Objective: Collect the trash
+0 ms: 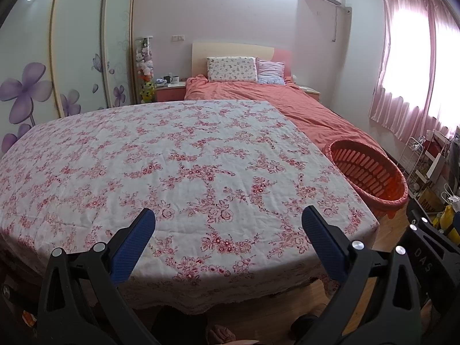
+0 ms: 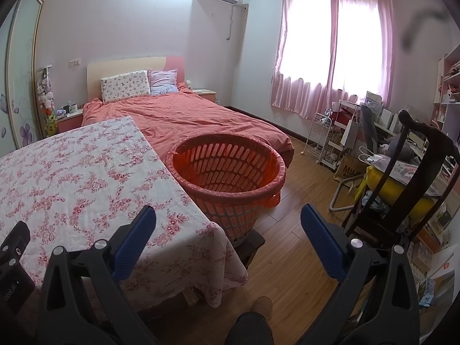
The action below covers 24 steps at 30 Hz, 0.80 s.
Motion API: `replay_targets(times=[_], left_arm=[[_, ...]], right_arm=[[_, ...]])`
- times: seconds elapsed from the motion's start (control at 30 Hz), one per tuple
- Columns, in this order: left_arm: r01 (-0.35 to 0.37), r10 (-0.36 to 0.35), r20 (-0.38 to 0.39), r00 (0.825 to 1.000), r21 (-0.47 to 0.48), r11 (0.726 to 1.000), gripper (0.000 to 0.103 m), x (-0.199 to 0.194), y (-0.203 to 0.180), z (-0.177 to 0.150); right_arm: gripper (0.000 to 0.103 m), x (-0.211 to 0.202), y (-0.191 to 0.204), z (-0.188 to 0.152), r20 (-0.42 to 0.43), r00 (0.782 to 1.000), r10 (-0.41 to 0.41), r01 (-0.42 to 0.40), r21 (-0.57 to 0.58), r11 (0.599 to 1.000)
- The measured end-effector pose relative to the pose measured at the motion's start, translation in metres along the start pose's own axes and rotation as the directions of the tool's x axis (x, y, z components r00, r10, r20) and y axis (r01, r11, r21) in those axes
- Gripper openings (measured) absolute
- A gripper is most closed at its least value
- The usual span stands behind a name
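Looking at where things stand, I'd say this is either the very start or the very end of the job, and I can't tell which. The table (image 1: 184, 155) with its floral cloth has nothing on it in either view, no wrappers, no scraps, nothing to pick up. The basket (image 2: 227, 169) sits just off the table's right edge, raised on something dark underneath, with the bed (image 2: 184, 115) right behind it. It's an orange slotted plastic one, round, with a thin reddish bag liner folded over the rim and a bit of it hanging down the side away from the table. From what shows of the inside it looks empty, though the bottom isn't fully visible. Both tools are idle: the left gripper (image 1: 228, 218) hovers over the near edge of the table with its blue pads spread wide and nothing between them, and the right gripper (image 2: 228, 217) is the same, wide apart and empty, pointing at the gap between table and basket. If any trash is left, it's somewhere outside these views, maybe on the floor or in the cluttered corner far right of the basket.
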<state>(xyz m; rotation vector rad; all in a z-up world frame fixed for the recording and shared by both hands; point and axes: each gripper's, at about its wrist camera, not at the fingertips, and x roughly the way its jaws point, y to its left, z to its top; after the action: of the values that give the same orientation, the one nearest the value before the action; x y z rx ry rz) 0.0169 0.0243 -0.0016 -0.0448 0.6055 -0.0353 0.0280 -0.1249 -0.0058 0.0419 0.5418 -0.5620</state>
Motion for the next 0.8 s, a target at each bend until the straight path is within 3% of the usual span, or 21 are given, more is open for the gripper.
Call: replay_targets(times=[0.8], left_arm=[[-0.003, 0.002, -0.011, 1.0, -0.007, 1.0, 0.1, 0.0013, 0.0024, -0.0002]], right_arm=[[0.098, -0.0001, -0.0034, 0.0014, -0.001, 1.0, 0.001, -0.001, 0.003, 1.0]])
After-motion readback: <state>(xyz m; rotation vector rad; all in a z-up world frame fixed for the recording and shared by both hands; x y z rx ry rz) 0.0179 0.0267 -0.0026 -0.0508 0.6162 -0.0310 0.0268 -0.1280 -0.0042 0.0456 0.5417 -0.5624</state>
